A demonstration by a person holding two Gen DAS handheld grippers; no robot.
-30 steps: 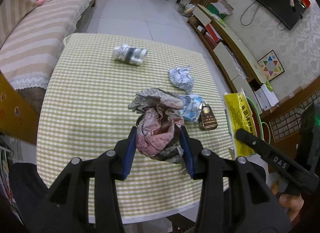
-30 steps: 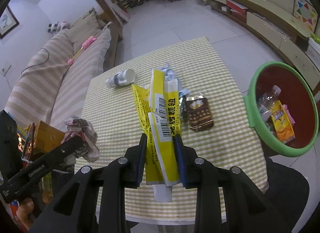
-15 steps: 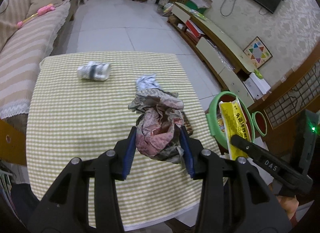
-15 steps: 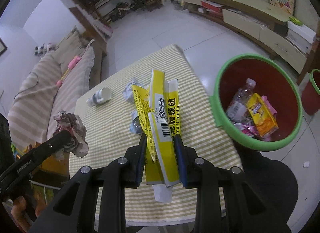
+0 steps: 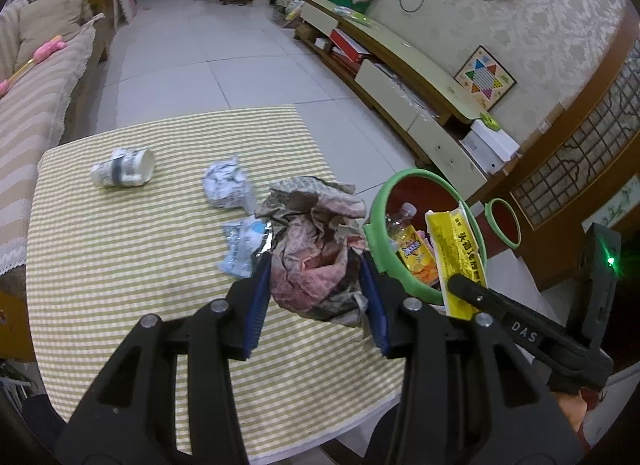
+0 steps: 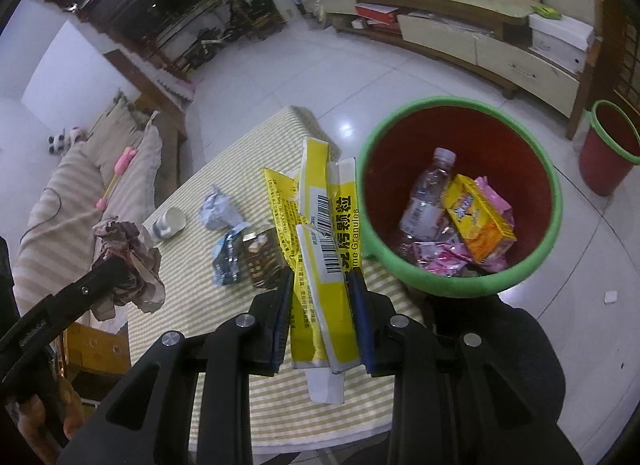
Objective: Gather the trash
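My left gripper (image 5: 316,277) is shut on a crumpled pinkish-brown paper wad (image 5: 316,249), held above the checked table's right side. My right gripper (image 6: 322,289) is shut on a flattened yellow box (image 6: 324,233), held above the table edge just left of the green-rimmed red bin (image 6: 460,289). The bin (image 5: 378,237) holds a bottle (image 6: 428,193), an orange carton and pink wrappers. On the table lie a paper cup (image 5: 122,173), a crumpled white wrapper (image 5: 226,185), a silver-blue packet (image 5: 244,245) and a brown packet (image 6: 262,261).
The table has a yellow-green checked cloth (image 5: 120,265). A striped sofa (image 5: 28,113) stands left of it. A second small red bin (image 6: 608,149) and a low TV cabinet (image 6: 460,29) stand to the right on the tiled floor.
Both grippers have moved right toward the green-rimmed bin with their loads. The bin now fills more of the right wrist view.
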